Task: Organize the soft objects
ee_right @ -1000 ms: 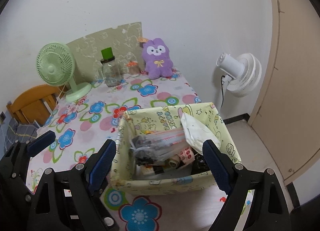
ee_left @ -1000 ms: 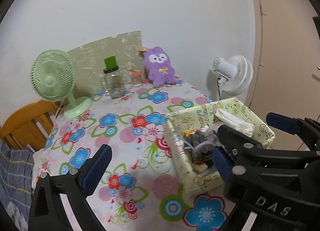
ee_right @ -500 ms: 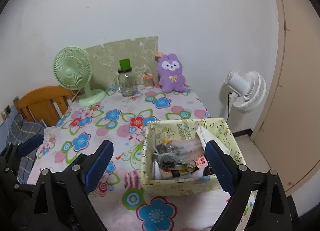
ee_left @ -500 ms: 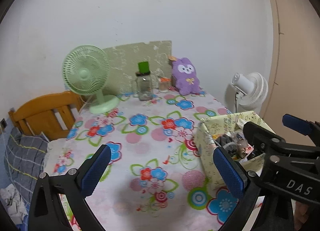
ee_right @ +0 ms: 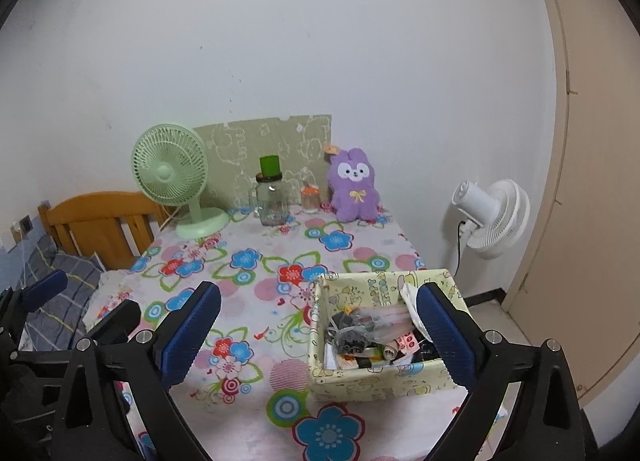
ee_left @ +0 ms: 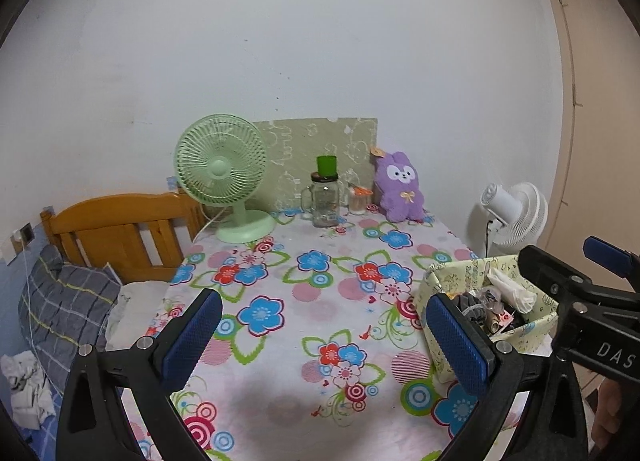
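A purple plush bunny (ee_left: pixel 401 192) (ee_right: pixel 354 186) sits upright at the far end of the flowered table, against the wall. A pale yellow fabric box (ee_right: pixel 384 331) (ee_left: pixel 486 311) stuffed with small items stands near the table's front right corner. My left gripper (ee_left: pixel 326 337) hovers open over the near part of the table, nothing between its blue pads. My right gripper (ee_right: pixel 318 337) hangs above the front edge, its jaws still opening wide and empty; the box lies behind its right finger (ee_right: pixel 444 331).
A green desk fan (ee_left: pixel 224 175), a glass jar with a green lid (ee_left: pixel 325 197) and a small orange-topped jar (ee_left: pixel 360 199) line the far edge. A white floor fan (ee_left: pixel 514 217) stands right of the table; a wooden bed headboard (ee_left: pixel 116 229) and bedding on the left.
Both grippers have pulled back and risen from the box, so the table and box look smaller and farther. The right gripper's jaws have spread wider.
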Tool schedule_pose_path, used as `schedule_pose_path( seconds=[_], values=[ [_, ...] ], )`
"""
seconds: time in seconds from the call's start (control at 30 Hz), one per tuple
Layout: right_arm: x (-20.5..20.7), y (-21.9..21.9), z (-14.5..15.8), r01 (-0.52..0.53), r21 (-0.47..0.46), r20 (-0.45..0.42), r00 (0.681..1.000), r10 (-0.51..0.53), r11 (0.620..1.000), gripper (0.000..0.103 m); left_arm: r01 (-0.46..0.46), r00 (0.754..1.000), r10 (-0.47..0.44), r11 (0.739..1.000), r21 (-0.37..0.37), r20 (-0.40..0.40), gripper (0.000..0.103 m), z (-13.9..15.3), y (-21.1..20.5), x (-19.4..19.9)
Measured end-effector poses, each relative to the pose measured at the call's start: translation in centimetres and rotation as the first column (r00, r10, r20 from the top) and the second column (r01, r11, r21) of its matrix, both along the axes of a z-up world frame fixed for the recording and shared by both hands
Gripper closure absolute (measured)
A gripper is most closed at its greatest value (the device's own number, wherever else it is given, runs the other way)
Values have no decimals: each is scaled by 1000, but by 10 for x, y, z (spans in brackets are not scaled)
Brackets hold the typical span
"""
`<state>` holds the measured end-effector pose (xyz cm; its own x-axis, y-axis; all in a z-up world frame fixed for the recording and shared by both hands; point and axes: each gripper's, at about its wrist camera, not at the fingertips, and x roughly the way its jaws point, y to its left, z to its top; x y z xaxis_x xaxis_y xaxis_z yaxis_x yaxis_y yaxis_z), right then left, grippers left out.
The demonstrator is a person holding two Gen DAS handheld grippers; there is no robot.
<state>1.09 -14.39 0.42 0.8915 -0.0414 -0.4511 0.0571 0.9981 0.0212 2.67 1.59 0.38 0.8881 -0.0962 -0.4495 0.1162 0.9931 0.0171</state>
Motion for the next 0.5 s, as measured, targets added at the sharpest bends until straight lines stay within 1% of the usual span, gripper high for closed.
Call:
schedule_pose_path(
  seconds=[0.33, 0.5],
  values=[
    [-18, 1, 7, -6, 1, 43, 999, 6, 1000, 3, -45, 998, 46, 999, -28, 42, 0, 9, 16, -21],
    [-24, 2, 9, 1, 3, 60, 998, -1, 1000, 3, -39, 999, 40, 999, -33, 30, 0, 8, 17, -21]
  ],
)
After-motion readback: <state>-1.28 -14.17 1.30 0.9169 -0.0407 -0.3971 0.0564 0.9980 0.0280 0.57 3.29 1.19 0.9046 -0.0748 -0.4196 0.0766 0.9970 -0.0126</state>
